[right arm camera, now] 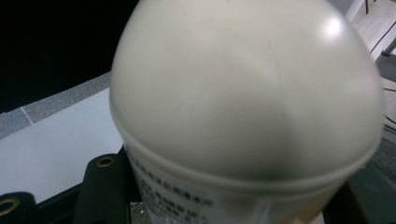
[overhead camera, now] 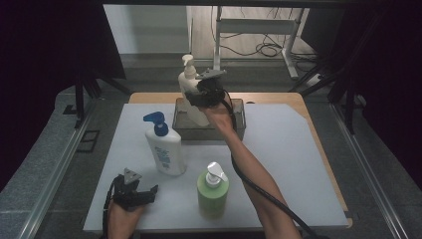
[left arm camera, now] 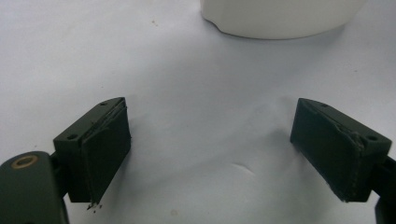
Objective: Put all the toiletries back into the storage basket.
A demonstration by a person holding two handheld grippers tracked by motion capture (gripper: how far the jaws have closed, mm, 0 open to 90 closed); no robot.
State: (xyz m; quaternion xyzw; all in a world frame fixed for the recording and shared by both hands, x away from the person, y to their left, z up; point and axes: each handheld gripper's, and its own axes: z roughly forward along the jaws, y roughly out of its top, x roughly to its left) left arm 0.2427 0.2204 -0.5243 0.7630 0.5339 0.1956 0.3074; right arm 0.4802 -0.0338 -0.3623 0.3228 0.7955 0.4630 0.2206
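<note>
- High view: the right claw (overhead camera: 199,94) was clamped on the cream pump bottle (overhead camera: 189,82), held above the near-left part of the dark grey bin (overhead camera: 239,130) at the far side of the worktop (overhead camera: 293,169). The bottle's lower end hung inside the bin's outline; whether it touched the bottom could not be told.
- High view: the left claw (overhead camera: 149,191) rested at the near-left corner of the worktop, its jaws apart and empty. Just beyond it stood a white bottle with a blue pump (overhead camera: 163,145), and to its right a green bottle with a white pump (overhead camera: 213,191).
- Left gripper view: the two black jaws stood wide apart over the bare white surface, nothing between them. The rounded base of the white bottle (left arm camera: 280,18) sat at the top edge.
- Right gripper view: the cream bottle (right arm camera: 247,107) loomed very close, its rounded shoulder towards the camera, small print visible on its side, the black jaws pressing it from either side low in the picture.
</note>
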